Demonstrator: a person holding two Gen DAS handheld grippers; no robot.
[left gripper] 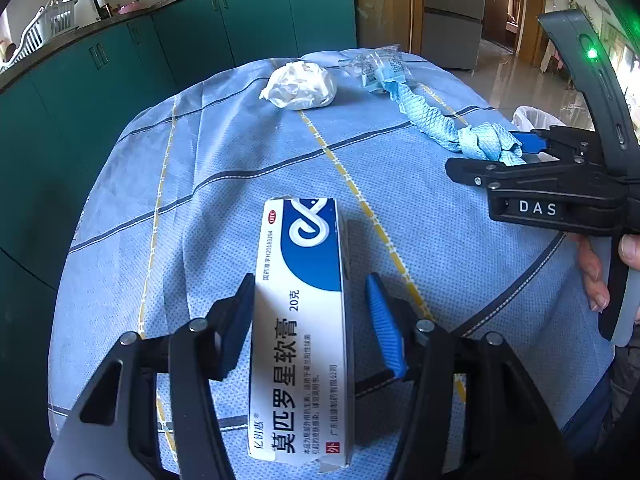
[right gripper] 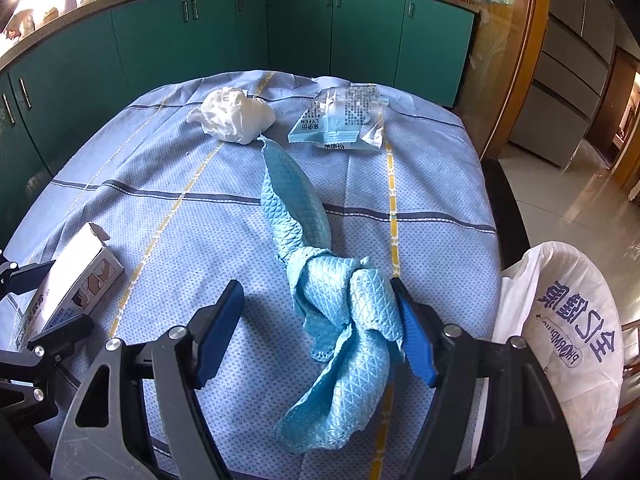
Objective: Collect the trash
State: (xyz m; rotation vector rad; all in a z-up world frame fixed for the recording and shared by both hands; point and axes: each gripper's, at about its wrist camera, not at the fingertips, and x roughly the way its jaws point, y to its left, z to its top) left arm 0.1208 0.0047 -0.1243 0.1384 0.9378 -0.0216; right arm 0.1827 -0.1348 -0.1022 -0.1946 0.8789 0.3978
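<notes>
A white and blue ointment box point(left gripper: 300, 320) lies lengthwise between the fingers of my left gripper point(left gripper: 310, 284), tilted, with its far end raised. The left pad presses its side; from the right wrist view both fingers touch the box point(right gripper: 76, 280). A long, knotted light-blue cloth point(right gripper: 296, 200) lies on the tablecloth, its bunched end between the fingers of my right gripper point(right gripper: 316, 286). That gripper is open, and only its right finger brushes the cloth. A crumpled white paper ball point(right gripper: 232, 116) and a clear plastic wrapper point(right gripper: 340, 120) lie at the far side.
The table wears a blue checked cloth point(right gripper: 180, 168). A white plastic bag point(right gripper: 568, 320) hangs open off the table's right edge. Green cabinets point(right gripper: 168, 40) with cookware on top run behind. A person's hand point(left gripper: 596, 276) holds the right gripper's point(left gripper: 492, 152) handle.
</notes>
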